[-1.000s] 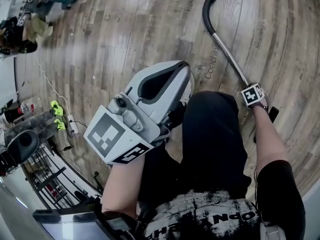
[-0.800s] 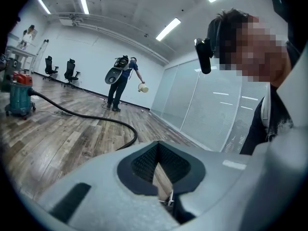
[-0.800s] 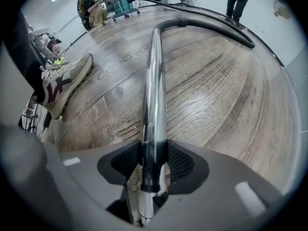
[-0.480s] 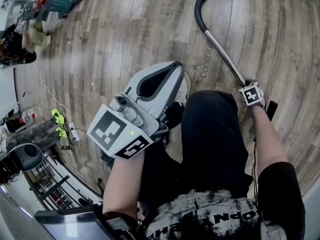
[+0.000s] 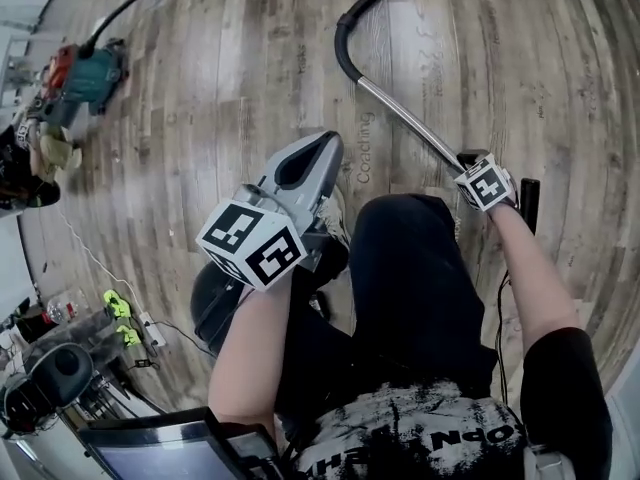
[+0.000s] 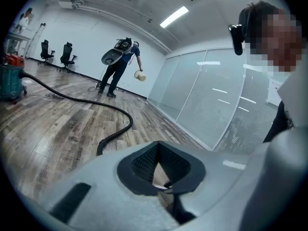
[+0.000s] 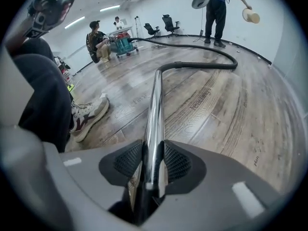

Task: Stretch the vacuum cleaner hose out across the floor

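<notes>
Your right tongs have just been closing and now clamp the metal wand. Your left tongs are pinched together, empty. The hose lies curved on the floor, so I'd say most of the stretching's left.

Bright ceiling strip lights — sheen on wood floor; fisheye warp, dark corners.

The straight chrome metal vacuum tube had a smooth, mirror-polished finish. The black flexible vacuum hose looked matt and rubber-like. The grey-brown wood-plank floor showed visible grain and a light sheen. The left claw had a smooth, matt grey plastic shell and black cross-hatched pads.
</notes>
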{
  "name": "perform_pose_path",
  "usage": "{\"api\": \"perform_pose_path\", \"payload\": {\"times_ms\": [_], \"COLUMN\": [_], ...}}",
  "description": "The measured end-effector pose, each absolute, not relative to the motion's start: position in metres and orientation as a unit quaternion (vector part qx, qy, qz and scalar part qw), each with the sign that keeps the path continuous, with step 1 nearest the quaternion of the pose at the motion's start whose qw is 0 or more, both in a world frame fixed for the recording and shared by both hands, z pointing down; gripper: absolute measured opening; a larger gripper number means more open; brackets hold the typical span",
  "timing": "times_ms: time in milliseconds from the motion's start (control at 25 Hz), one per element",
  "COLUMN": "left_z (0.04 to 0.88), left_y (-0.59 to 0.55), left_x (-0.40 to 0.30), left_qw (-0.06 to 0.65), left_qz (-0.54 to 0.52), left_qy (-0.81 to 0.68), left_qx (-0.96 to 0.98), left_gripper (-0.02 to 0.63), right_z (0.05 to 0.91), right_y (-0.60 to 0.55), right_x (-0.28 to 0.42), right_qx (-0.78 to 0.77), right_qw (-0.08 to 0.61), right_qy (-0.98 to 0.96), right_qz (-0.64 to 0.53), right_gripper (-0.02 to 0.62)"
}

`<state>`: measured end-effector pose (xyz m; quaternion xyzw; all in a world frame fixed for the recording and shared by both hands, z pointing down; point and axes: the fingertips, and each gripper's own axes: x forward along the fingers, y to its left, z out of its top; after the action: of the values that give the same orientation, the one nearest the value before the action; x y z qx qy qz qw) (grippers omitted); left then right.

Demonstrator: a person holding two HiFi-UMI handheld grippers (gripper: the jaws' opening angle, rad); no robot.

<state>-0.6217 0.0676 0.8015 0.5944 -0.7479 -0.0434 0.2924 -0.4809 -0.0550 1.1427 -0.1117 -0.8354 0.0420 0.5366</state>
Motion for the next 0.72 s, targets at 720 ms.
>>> {"api": "perform_pose_path", "payload": {"times_ms": [720], "left_z": [1.136], "left_y": [-0.030], "left_x": [-0.543], "left_qw": [0.609], "left_qz": [-0.141], "left_qy": [-0.592], "left_qx": [0.509], "left_gripper": [0.172], "right_z": [1.130], "right_y": [-0.084], "right_x": [-0.484], "right_qx": [-0.086], "right_qw": [0.547], "right_qy": [-0.832], "right_qz": [0.034], "right_gripper": [0.006]}}
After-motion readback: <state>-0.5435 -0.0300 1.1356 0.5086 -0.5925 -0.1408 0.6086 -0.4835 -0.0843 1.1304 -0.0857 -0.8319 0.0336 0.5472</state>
